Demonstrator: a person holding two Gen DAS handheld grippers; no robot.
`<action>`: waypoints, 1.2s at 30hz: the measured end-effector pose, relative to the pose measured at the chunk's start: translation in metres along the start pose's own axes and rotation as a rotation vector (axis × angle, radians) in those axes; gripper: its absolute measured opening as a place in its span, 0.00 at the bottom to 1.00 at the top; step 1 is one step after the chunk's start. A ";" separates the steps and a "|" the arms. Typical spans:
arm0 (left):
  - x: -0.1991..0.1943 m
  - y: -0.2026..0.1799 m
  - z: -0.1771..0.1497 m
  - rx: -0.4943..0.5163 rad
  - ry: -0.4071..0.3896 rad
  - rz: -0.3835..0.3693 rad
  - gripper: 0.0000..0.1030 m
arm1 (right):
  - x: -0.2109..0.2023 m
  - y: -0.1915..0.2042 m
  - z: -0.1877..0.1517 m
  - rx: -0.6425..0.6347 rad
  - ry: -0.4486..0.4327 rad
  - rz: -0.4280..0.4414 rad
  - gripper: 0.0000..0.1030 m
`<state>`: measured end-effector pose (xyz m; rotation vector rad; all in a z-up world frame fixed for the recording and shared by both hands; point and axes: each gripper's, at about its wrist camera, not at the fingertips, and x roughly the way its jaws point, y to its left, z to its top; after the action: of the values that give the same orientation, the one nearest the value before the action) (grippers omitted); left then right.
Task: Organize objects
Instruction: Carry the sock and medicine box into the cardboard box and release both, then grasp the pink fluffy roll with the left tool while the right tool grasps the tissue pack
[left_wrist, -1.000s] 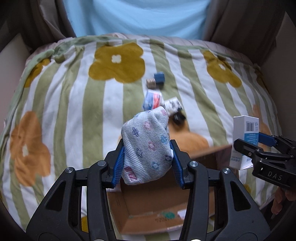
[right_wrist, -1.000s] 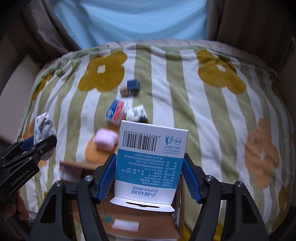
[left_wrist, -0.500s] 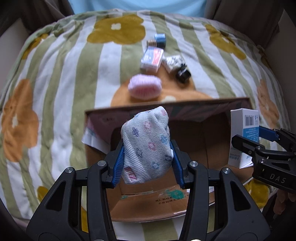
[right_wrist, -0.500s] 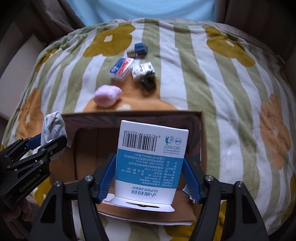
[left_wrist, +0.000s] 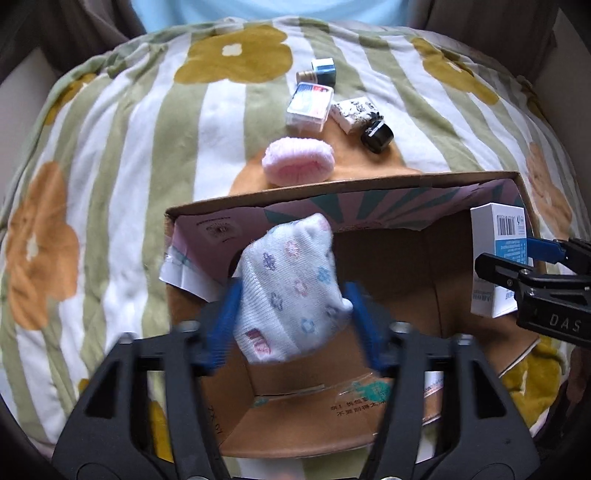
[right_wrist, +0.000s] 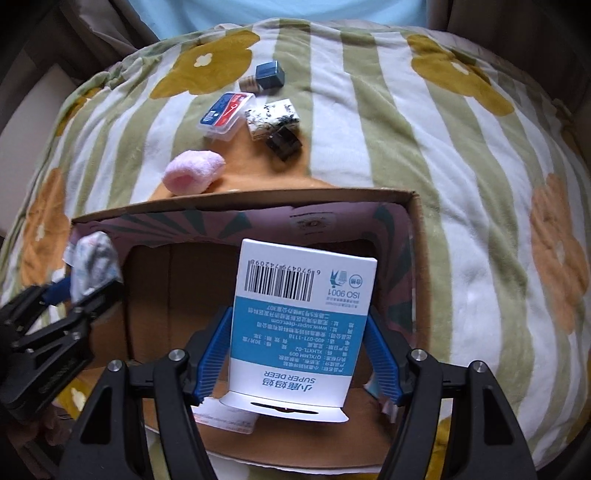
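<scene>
My left gripper (left_wrist: 291, 317) hangs over the open cardboard box (left_wrist: 332, 188). Its jaws are blurred and stand wider than the white flowered sock roll (left_wrist: 291, 291) between them, and the roll touches neither pad. My right gripper (right_wrist: 299, 354) is also over the box (right_wrist: 258, 195). Its jaws stand slightly apart from the white and blue carton (right_wrist: 303, 310), which tilts between them. The carton also shows at the right of the left wrist view (left_wrist: 498, 258). The sock also shows at the left of the right wrist view (right_wrist: 94, 266).
On the striped flowered blanket (left_wrist: 110, 147) beyond the box lie a pink sock roll (left_wrist: 298, 167), a clear card case (left_wrist: 309, 107), a black-and-white box (left_wrist: 352, 114), a black jar (left_wrist: 376, 137), and a blue cube (left_wrist: 324, 70) beside a small cork-coloured cylinder (left_wrist: 306, 76).
Both grippers moved forward and lower over the box. The left jaws have spread away from the sock roll. The right jaws have opened slightly and the carton has tilted.
</scene>
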<state>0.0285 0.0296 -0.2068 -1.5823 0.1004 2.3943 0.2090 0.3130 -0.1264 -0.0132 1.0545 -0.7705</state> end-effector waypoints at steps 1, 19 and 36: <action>-0.003 0.001 -0.001 -0.002 -0.011 0.004 0.99 | 0.000 -0.001 0.000 0.007 0.007 -0.007 0.66; -0.015 0.019 -0.007 -0.031 -0.013 -0.015 1.00 | -0.006 0.002 -0.007 -0.006 0.029 -0.045 0.99; -0.023 0.027 0.027 -0.021 -0.032 -0.011 1.00 | -0.032 -0.015 0.027 0.165 -0.025 -0.039 0.99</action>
<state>0.0057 0.0051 -0.1768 -1.5486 0.0604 2.4194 0.2135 0.3106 -0.0820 0.0977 0.9668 -0.8891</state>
